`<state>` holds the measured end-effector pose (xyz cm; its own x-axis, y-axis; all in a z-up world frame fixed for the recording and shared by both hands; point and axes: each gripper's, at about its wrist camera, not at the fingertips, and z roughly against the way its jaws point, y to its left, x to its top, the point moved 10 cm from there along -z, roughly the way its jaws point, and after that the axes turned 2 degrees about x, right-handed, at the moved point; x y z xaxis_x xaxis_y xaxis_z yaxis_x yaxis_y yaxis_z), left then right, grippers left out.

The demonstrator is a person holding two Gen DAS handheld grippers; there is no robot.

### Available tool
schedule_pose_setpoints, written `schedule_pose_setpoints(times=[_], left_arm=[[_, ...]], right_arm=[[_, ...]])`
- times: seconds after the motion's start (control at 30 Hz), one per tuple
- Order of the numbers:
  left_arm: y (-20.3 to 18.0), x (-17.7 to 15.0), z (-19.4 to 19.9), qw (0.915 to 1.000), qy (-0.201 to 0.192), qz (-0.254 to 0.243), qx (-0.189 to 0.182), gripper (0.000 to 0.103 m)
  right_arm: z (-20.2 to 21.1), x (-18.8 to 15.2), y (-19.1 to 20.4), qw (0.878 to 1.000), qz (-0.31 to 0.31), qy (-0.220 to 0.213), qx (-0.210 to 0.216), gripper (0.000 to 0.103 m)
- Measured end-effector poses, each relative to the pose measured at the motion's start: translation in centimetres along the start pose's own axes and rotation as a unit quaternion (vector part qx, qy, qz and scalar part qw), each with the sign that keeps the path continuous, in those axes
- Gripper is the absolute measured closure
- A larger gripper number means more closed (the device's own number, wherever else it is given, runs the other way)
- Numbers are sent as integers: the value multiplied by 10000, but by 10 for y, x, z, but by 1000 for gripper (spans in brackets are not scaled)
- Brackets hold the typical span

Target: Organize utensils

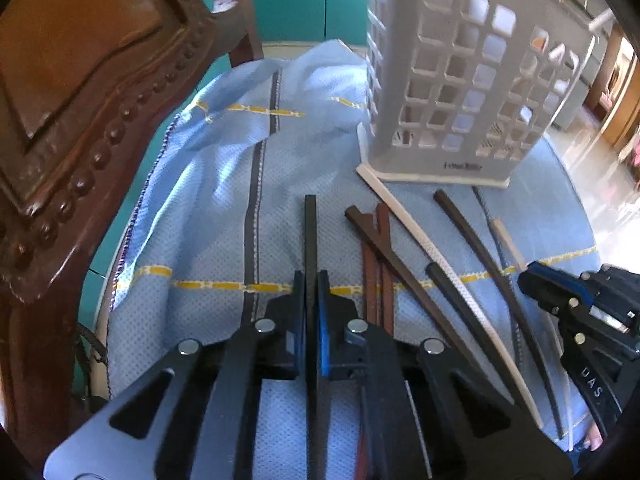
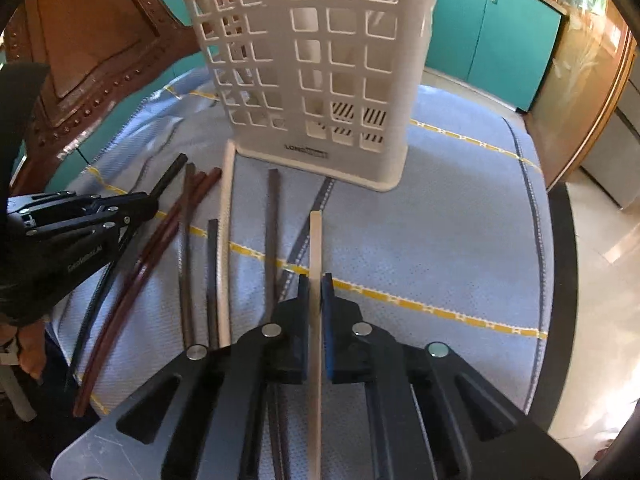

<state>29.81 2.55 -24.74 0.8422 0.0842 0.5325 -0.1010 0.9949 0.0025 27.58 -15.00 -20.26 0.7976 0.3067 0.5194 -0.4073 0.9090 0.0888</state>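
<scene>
In the left wrist view my left gripper (image 1: 311, 280) is shut on a black chopstick (image 1: 310, 224) that points away over the blue cloth. The right wrist view shows my right gripper (image 2: 316, 284) shut on a pale wooden chopstick (image 2: 316, 240). A white perforated utensil holder (image 1: 460, 80) (image 2: 312, 60) stands upright just beyond both. Between the grippers lie several loose chopsticks: reddish-brown ones (image 1: 376, 264) (image 2: 160, 240), a white one (image 1: 432, 256) (image 2: 225, 240) and dark ones (image 1: 480, 248) (image 2: 273, 232). Each gripper appears in the other's view: the right gripper (image 1: 526, 278), the left gripper (image 2: 150, 202).
A blue cloth (image 1: 200, 220) with yellow and grey stripes covers the table and bunches up at the far left. A carved wooden chair back (image 1: 80, 100) rises on the left. Teal cabinets (image 2: 500, 32) stand behind. The table edge (image 2: 560, 280) runs on the right.
</scene>
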Motion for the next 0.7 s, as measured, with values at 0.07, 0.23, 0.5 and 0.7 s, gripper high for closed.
schedule_pose_setpoints(times=[0.07, 0.23, 0.5, 0.7], left_arm=[[3, 6, 10, 9997, -195, 98, -105, 96], [7, 25, 76, 9942, -1013, 77, -358, 96], [16, 75, 233, 9574, -2703, 242, -990, 96], [16, 149, 302, 9253, -3535, 402, -1314, 96]], right_arm=[[18, 8, -2, 9996, -39, -290, 63, 97], [105, 34, 1, 9885, 3, -1408, 547, 97], [241, 78, -6, 9529, -126, -2837, 1059, 97], [301, 150, -24, 9198, -484, -3691, 1243, 97]])
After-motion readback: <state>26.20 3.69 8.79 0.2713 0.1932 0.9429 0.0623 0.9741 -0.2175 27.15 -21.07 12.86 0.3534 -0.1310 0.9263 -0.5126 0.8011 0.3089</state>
